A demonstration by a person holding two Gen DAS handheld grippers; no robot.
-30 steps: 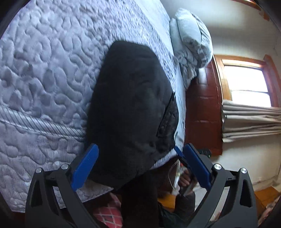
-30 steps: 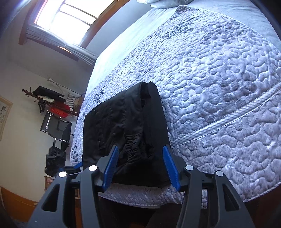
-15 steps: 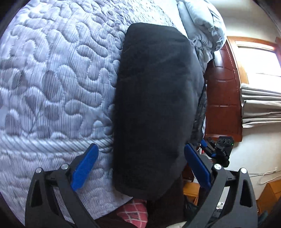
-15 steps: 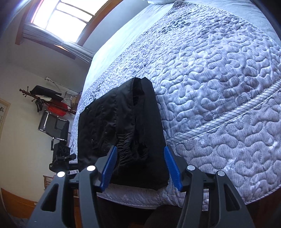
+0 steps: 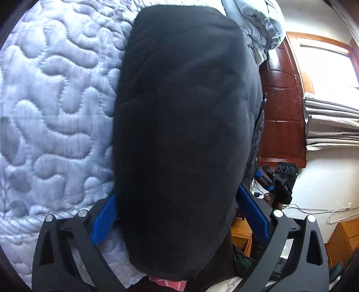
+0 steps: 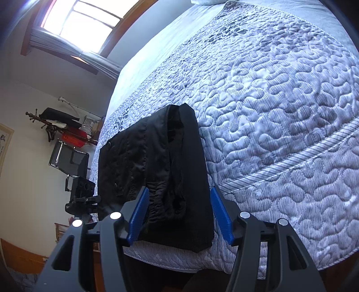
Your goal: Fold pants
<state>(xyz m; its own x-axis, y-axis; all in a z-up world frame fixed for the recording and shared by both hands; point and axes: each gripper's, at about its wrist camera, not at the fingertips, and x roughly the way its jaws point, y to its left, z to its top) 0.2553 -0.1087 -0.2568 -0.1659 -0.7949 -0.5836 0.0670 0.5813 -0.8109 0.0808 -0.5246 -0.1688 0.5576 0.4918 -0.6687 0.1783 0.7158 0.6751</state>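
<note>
The black pants [image 6: 154, 177] lie folded into a thick rectangular bundle at the near edge of the bed [image 6: 280, 107], on its pale quilted cover, the gathered waistband facing the foot of the bed. Everything else I place against that bundle.

The right gripper [image 6: 179, 213] hovers at the bundle's near end. Its jaws are opening, the blue pads standing to either side of the waistband corner; the cloth sits between them but neither pad presses on it.

The left gripper [image 5: 181, 220] comes at the bundle from its other end. Its jaws stand wide, one blue finger on each side of the dark fabric, which fills the gap and bulges past them; whether the pads actually pinch the cloth, I cannot tell.

Beyond the bundle, at the head of the bed, lies a rumpled pillow [image 5: 258, 20]. Off to the bundle's side stands a black chair [image 6: 69, 159] by the wall.
</note>
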